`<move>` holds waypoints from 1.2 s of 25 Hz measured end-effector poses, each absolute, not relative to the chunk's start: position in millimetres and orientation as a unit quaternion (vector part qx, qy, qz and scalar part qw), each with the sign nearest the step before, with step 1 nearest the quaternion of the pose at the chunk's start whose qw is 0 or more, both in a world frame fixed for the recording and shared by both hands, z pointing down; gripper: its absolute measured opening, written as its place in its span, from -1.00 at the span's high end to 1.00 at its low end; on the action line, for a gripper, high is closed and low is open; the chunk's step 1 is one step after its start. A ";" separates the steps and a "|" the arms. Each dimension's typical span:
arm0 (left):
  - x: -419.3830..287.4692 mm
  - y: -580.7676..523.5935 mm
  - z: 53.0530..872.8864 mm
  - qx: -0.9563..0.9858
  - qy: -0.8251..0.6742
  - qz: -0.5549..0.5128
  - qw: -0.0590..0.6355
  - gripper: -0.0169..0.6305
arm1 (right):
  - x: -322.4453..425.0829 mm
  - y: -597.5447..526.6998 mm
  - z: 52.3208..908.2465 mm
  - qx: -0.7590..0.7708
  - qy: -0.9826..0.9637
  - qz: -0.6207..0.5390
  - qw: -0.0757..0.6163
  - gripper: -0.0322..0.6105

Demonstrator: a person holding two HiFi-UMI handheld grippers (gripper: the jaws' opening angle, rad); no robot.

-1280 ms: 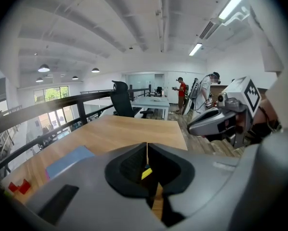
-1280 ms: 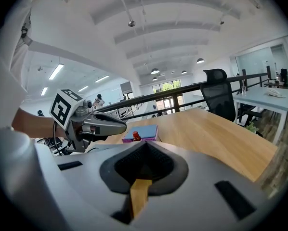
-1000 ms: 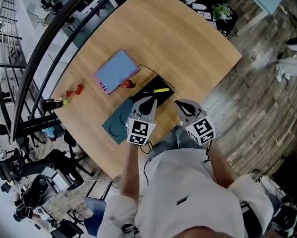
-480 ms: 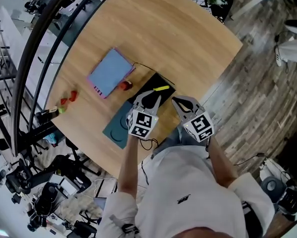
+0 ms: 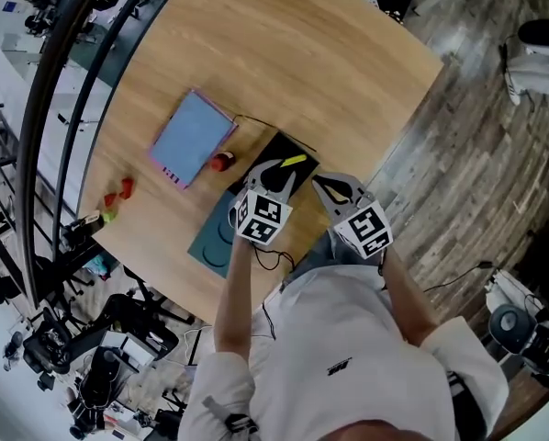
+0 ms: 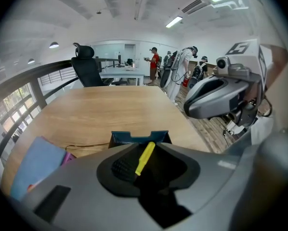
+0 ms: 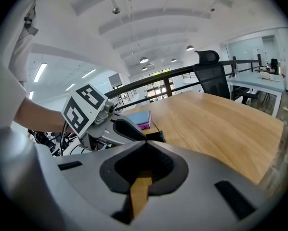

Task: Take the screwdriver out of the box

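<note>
A yellow-handled screwdriver [image 5: 295, 162] lies in the black open box [image 5: 297, 145] near the table's front edge. The left gripper view shows the screwdriver [image 6: 145, 157] between the jaw tips, in front of the box's teal far wall [image 6: 139, 137]. My left gripper [image 5: 273, 169] hangs over the near end of the box. Its jaws are opening and the pads touch nothing. My right gripper [image 5: 322, 184] is to the right of the box, shut and empty, with bare table wood below it.
A teal lid [image 5: 210, 232] lies left of the box. A blue notebook [image 5: 190, 138] and a small red thing [image 5: 221, 162] sit further left, with more red bits [image 5: 118, 191] near the railing. The table edge [image 5: 385, 154] runs close on the right.
My left gripper has come down toward the box and its jaws have spread apart. The right gripper has sunk a little beside it.
</note>
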State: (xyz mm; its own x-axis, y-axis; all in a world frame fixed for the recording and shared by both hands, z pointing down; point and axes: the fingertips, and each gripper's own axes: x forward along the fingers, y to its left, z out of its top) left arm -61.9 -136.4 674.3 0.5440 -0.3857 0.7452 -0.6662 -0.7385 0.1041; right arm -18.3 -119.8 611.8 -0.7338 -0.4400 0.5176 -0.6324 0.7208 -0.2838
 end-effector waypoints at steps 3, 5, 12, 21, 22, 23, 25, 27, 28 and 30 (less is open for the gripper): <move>-63.5 -138.3 686.8 0.853 -0.299 0.380 0.195 0.58 | -19.8 -120.4 615.2 0.297 -0.902 0.229 0.213 0.92; -65.6 -138.2 695.3 0.849 -0.295 0.388 0.201 0.56 | -20.2 -120.2 617.2 0.299 -0.901 0.232 0.213 0.91; -70.5 -138.0 715.5 0.841 -0.278 0.409 0.217 0.51 | -18.4 -121.6 621.8 0.304 -0.896 0.238 0.217 0.91; -63.8 -137.6 734.0 0.830 -0.257 0.434 0.239 0.48 | -16.9 -120.3 624.9 0.314 -0.892 0.243 0.217 0.91; -62.8 -137.9 736.2 0.829 -0.256 0.438 0.237 0.48 | -16.7 -120.2 624.5 0.315 -0.891 0.243 0.217 0.92; -61.8 -138.2 738.0 0.828 -0.255 0.441 0.235 0.48 | -15.9 -120.2 624.3 0.316 -0.891 0.243 0.217 0.92; -60.5 -138.9 740.7 0.825 -0.257 0.444 0.235 0.48 | -13.0 -120.5 624.4 0.318 -0.890 0.244 0.217 0.92; -60.6 -140.3 741.3 0.824 -0.262 0.444 0.237 0.51 | -10.1 -120.8 624.7 0.321 -0.889 0.244 0.216 0.92; -61.3 -141.1 741.2 0.823 -0.264 0.445 0.236 0.55 | -9.2 -121.0 624.8 0.322 -0.889 0.244 0.217 0.92; -62.3 -141.6 741.0 0.822 -0.263 0.451 0.229 0.59 | -8.0 -120.9 624.8 0.324 -0.888 0.245 0.217 0.91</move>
State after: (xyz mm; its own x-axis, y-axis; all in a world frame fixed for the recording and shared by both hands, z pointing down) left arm -62.3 -141.6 741.0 0.4550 -0.2256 0.8614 -0.6386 -0.7569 0.1391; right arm -8.0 -120.9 624.8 -0.6965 -0.4688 0.5432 -0.6808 0.6708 -0.2941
